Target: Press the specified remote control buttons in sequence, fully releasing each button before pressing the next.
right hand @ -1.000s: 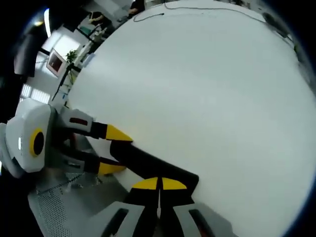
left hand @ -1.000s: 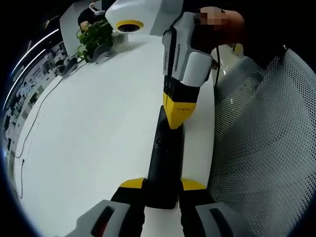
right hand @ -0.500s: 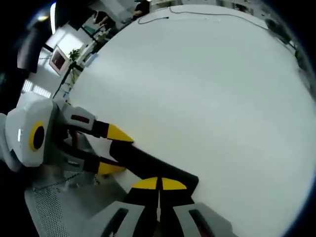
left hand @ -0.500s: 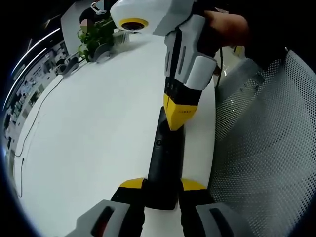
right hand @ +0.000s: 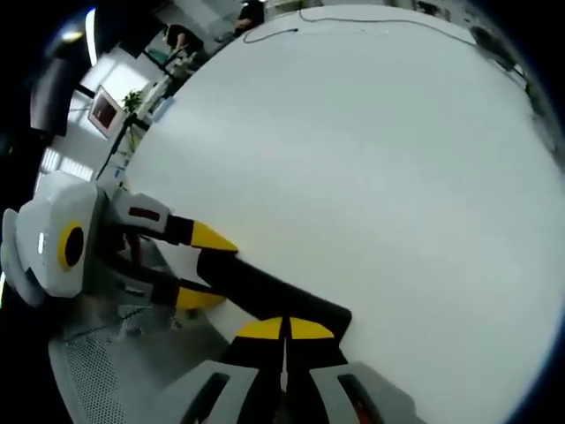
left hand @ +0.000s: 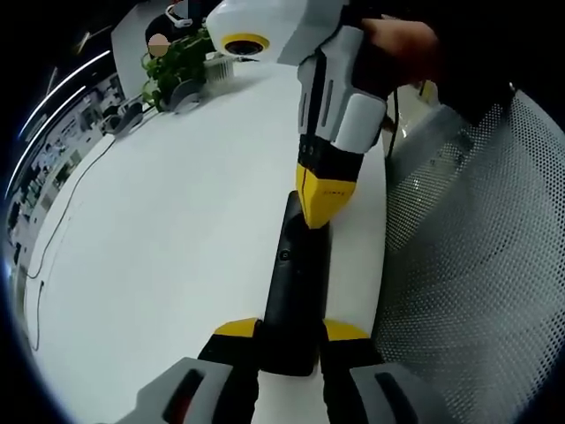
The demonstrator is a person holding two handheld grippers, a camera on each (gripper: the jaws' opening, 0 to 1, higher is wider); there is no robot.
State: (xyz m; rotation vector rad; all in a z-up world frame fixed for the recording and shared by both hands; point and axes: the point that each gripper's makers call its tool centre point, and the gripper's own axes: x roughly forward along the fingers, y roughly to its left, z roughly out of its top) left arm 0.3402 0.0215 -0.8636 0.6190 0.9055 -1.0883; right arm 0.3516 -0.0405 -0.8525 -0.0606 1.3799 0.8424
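Lay flat on the white table (left hand: 159, 230) near its edge, beside the perforated mesh chair (left hand: 477, 265): the black remote control (left hand: 296, 283), long, slim and rigid, judged light and smooth enough to slide or tip under a press unless held at its sides. Was clamped at its near end by the left gripper (left hand: 291, 334), yellow tips on both long edges, which looked the right place to hold. Rested with jaws closed together, tip down on the far part of the remote: the right gripper (left hand: 325, 199).
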